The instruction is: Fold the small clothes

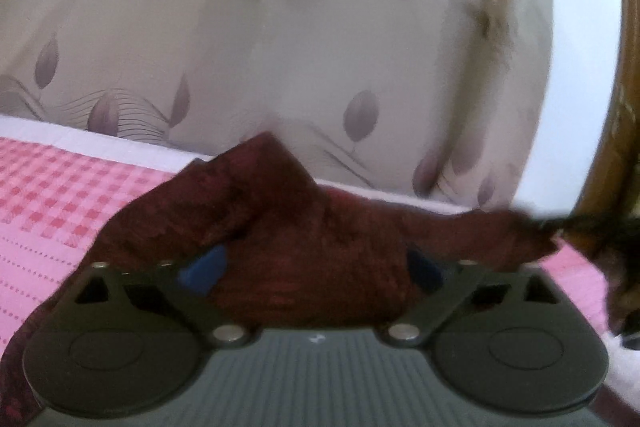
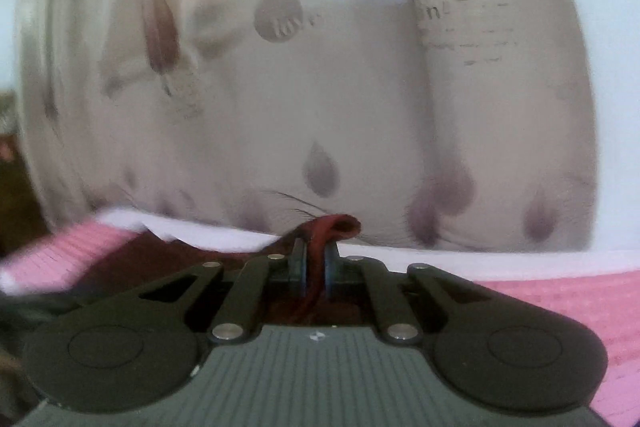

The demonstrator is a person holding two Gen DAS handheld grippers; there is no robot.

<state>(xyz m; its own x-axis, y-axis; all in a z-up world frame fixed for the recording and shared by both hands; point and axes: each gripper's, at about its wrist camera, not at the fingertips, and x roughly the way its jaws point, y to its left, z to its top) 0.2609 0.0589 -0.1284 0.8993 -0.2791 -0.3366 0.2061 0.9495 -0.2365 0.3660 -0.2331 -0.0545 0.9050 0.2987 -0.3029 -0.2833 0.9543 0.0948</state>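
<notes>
One garment here: a dark maroon cloth [image 1: 280, 227], soft and a bit fuzzy-looking, lying rumpled on the bed with a peak sticking up in the middle. The bed has a pink gingham cover [image 1: 60, 195] with stitched dotted rows lower down, and a white band [image 1: 80, 139] runs along its far edge. Behind that hangs a pale curtain [image 1: 240, 47] printed with greyish-purple leaves and some lettering. A brown wooden frame [image 1: 616, 107] curves down the right side of the left view.

Two claws. The left claw [image 1: 316, 267] is spread wide, blue pads on either side of a bunched part of the cloth, not pressing on it. The right claw [image 2: 315, 263] is pinched tight on a thin fold of the same cloth, a little red loop poking out past the tips.

The cloth's far side sits right up against the white band near the curtain. Open pink cover to the left in the left view and to the right in the right view. Both views are blurry.
</notes>
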